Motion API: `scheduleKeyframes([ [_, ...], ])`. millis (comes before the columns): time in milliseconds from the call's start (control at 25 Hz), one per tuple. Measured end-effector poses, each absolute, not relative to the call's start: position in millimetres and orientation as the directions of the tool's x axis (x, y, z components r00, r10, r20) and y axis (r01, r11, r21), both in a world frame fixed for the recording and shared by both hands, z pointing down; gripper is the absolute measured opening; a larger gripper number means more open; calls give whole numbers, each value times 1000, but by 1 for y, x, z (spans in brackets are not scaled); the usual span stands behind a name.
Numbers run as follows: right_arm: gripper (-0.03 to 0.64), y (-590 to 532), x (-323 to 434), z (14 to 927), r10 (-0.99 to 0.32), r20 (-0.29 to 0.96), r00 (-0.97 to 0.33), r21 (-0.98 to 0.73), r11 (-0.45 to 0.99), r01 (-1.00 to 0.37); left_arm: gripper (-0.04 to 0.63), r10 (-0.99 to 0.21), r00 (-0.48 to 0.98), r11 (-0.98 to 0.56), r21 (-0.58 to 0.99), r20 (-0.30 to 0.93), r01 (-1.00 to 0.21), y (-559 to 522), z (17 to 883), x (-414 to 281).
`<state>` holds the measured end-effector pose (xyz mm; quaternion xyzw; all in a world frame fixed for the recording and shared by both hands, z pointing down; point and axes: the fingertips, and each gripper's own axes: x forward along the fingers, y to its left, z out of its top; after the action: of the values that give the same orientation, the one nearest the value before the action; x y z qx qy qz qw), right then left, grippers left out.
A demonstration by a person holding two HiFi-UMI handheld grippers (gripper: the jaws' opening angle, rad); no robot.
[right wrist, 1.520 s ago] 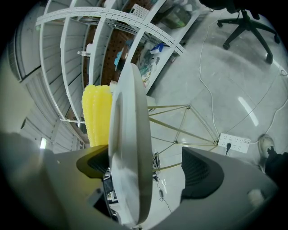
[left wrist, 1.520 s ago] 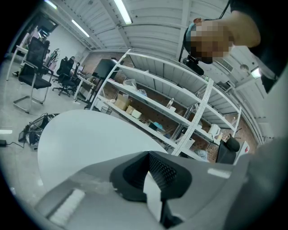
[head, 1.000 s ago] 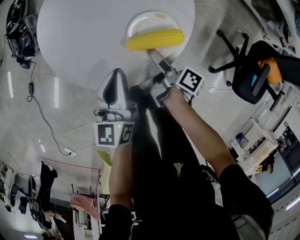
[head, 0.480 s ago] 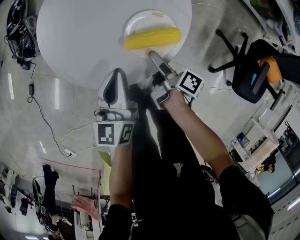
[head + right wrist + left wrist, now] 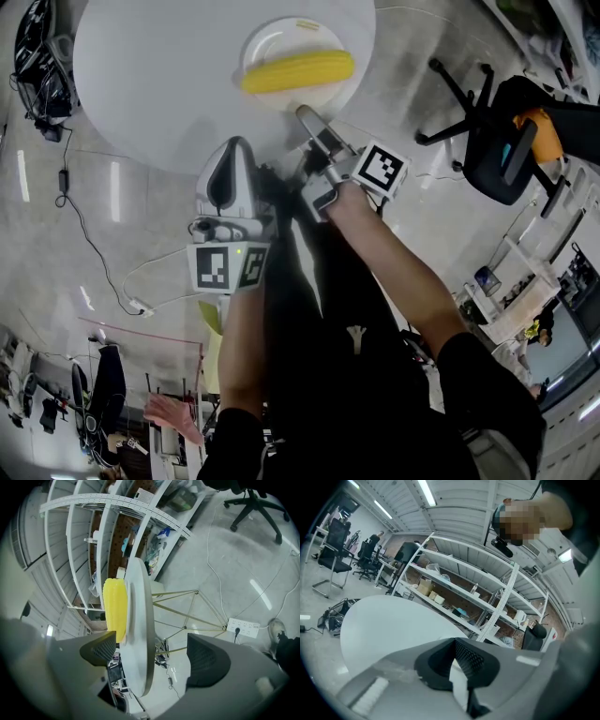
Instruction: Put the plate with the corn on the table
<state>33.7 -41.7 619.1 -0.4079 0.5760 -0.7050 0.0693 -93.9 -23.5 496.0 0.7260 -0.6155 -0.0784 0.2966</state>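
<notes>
Tabletop (image 5: 159, 84) bare left of the plate (image 5: 281, 37) — free passage there. Corn (image 5: 298, 70) blocks the plate's near half; right claw (image 5: 305, 113), jaws apart, straddles the tabletop edge.

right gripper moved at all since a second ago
Yes. The right gripper has backed toward the person: its tip was at the near rim of the plate, now it's clear of it.

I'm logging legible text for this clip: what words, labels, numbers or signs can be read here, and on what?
None can be read.
Left marker cube and right marker cube: black-and-white square patterns only, no letters.
Shelf boxes: any print is too small to read.
</notes>
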Motion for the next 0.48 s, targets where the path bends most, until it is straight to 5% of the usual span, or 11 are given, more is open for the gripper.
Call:
scheduleKeyframes([
  [160,467,-37,36,616,-567,496,-658,-869,-321,-378,3,-941,232,-70,525,248,-848,-21,494,-91],
  [320,364,-29,45,615,-570,521,-635,-854,-328,-405,3,-941,232,-73,523,246,-849,-16,491,-88],
  [480,327,-25,48,612,-573,518,-635,-855,-328,-402,3,-942,234,-79,520,240,-850,-12,489,-84],
])
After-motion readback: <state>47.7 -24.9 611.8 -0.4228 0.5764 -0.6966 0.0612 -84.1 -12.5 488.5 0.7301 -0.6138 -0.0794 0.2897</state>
